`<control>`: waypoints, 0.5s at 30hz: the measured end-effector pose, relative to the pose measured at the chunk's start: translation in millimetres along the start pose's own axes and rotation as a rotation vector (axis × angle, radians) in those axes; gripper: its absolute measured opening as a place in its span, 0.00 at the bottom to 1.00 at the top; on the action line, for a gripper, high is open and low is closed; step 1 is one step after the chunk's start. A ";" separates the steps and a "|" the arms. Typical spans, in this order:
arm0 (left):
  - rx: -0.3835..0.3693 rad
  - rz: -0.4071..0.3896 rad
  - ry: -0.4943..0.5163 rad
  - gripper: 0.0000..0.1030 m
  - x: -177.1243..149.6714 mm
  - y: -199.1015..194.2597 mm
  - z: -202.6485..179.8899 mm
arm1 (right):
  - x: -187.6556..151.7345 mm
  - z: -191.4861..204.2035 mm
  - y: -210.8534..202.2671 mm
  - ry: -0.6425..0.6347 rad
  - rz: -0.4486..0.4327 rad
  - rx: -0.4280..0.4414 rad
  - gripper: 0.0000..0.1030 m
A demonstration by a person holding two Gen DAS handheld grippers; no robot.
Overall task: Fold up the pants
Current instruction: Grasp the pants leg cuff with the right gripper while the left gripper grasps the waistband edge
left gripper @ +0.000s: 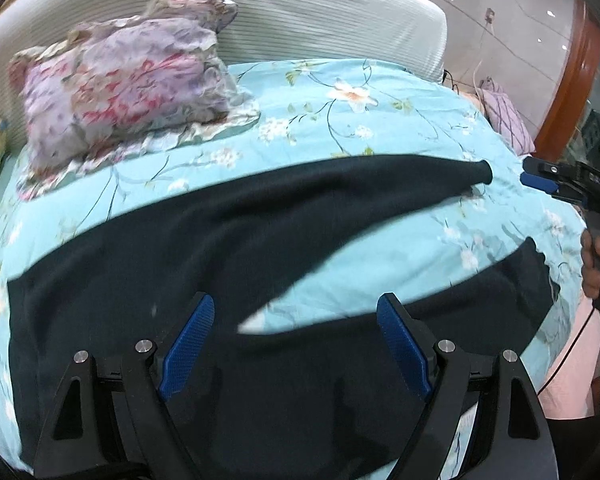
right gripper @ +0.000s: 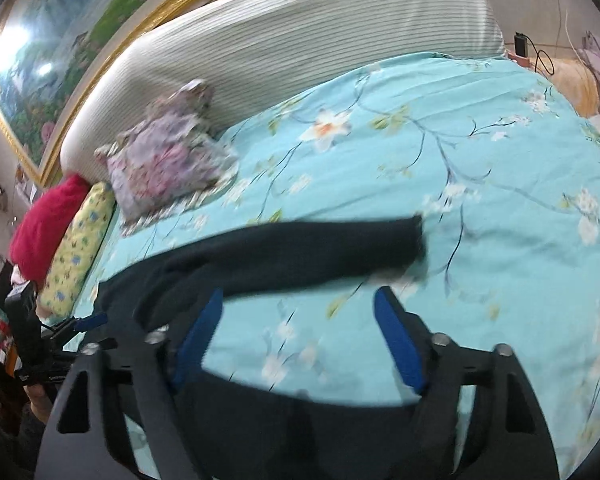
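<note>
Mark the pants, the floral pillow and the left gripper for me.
pants [left gripper: 148, 280]: left wrist view, on the dark fabric near the waist end.
floral pillow [left gripper: 128, 88]: left wrist view, middle of its purple and red face.
left gripper [left gripper: 296, 344]: left wrist view, midway between its blue fingertips, jaws apart.

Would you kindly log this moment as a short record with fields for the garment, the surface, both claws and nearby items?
garment: dark pants, spread flat, two legs splayed apart
surface: blue floral bedspread
left claw: open, over the pants near the crotch, gripping nothing
right claw: open, over the bedspread between the legs, gripping nothing
nearby: floral pillow near the ribbed headboard
fold state: not yet begun
</note>
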State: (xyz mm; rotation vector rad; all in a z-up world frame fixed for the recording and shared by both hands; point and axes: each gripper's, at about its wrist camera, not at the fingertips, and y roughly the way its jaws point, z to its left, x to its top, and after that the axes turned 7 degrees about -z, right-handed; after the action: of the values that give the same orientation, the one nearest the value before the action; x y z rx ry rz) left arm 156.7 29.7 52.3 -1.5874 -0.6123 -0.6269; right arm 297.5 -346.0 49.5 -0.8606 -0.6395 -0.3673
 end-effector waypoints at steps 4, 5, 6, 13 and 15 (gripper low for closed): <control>-0.003 0.006 0.025 0.82 22.4 16.8 5.5 | 19.7 -19.0 14.1 0.021 0.022 -0.027 0.61; 0.000 0.009 0.033 0.82 28.3 22.2 7.0 | 23.4 -23.6 18.0 0.024 0.028 -0.032 0.59; -0.005 0.011 0.042 0.82 33.9 27.7 7.7 | 27.4 -28.6 22.7 0.026 0.033 -0.038 0.56; -0.085 0.080 0.075 0.82 75.0 76.7 17.0 | 52.5 -63.6 53.0 0.085 0.076 -0.044 0.46; -0.125 0.109 0.080 0.82 85.5 94.7 20.1 | 58.9 -74.8 64.9 0.105 0.104 -0.036 0.41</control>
State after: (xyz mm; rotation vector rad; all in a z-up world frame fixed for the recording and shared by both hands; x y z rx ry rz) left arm 284.9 43.0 43.7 -1.6913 -0.4316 -0.6537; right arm 404.7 -368.7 13.9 -0.8997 -0.4903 -0.3283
